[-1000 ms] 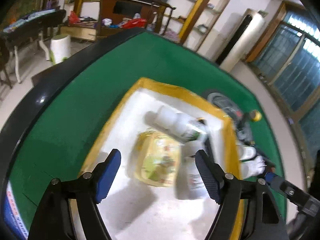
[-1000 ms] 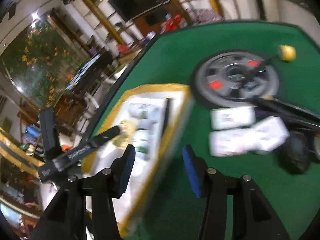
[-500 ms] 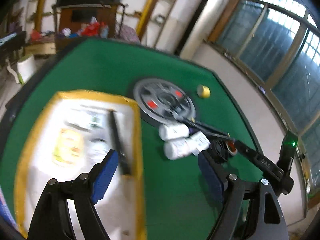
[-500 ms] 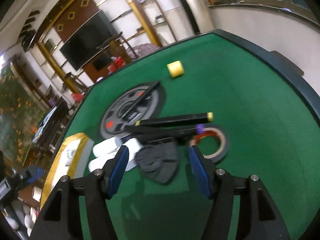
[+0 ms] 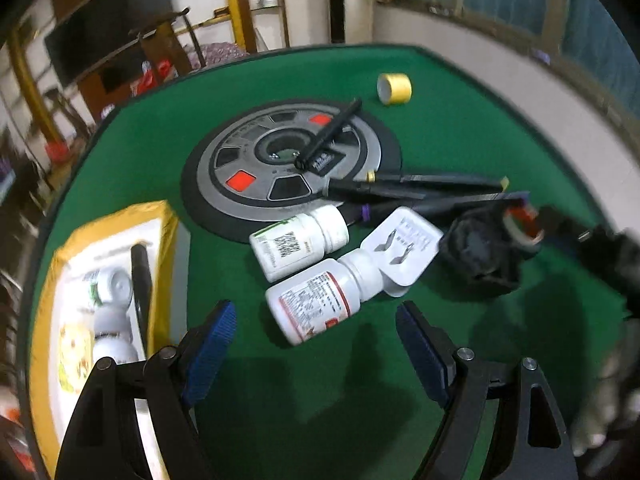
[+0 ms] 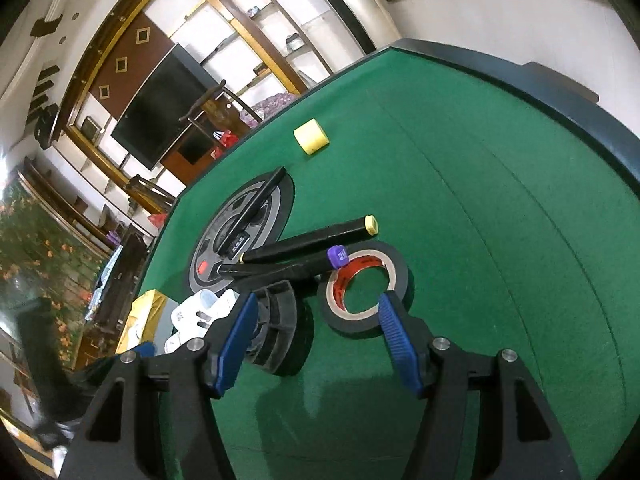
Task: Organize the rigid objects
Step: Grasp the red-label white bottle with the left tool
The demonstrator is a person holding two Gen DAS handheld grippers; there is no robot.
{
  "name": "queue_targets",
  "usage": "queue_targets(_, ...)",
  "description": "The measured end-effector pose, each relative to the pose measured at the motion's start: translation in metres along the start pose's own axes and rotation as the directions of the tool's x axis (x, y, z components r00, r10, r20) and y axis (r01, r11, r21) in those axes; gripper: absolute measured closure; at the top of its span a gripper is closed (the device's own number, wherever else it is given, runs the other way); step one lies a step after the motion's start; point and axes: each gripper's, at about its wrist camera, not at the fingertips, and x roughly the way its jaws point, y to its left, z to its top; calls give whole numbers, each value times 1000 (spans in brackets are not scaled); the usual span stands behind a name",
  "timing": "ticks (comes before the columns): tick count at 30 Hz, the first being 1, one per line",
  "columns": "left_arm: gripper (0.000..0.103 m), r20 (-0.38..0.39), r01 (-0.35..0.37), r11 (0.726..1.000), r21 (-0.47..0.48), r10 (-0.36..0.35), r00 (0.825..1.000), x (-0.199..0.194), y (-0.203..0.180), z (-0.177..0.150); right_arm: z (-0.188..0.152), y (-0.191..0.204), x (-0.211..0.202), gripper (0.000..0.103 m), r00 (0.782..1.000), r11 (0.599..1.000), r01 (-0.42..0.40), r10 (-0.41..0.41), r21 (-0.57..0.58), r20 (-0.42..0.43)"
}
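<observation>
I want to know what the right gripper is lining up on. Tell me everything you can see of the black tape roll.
The black tape roll lies flat on the green felt, a glossy black ring with a pale cardboard core printed in red; felt shows through its hole. A purple-capped marker rests across its far rim. A black ribbed wheel lies just beside it. The right gripper is open, one finger over the near rim, nothing clamped.

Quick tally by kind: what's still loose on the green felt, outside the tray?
white bottles: 2
black markers: 3
tape rolls: 2
weight plate: 1
white plug: 1
black wheel: 1
Total: 10
</observation>
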Motion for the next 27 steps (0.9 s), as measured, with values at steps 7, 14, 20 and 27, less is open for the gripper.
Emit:
queue_targets(7,31,-33,21,1000,0,-21,999,20,-4,2,-2,2,1,37,1000,1000,-15,15,-6,-7)
queue_targets(14,47,-28,147,987,-64,-149,989,3,5,-6,-3,5,2,37,1000,1000,-12,12,-10,-7)
queue_targets(20,40,-20,81,997,5,-81,997,13,-12,3,-5,7,3,35,1000,1000,-5,5,-24,-5)
queue_targets(27,48,-13,125,992,-14,-125,992,14,-10,-3,-6,10,4,35,1000,999,10,-10,-47,-2)
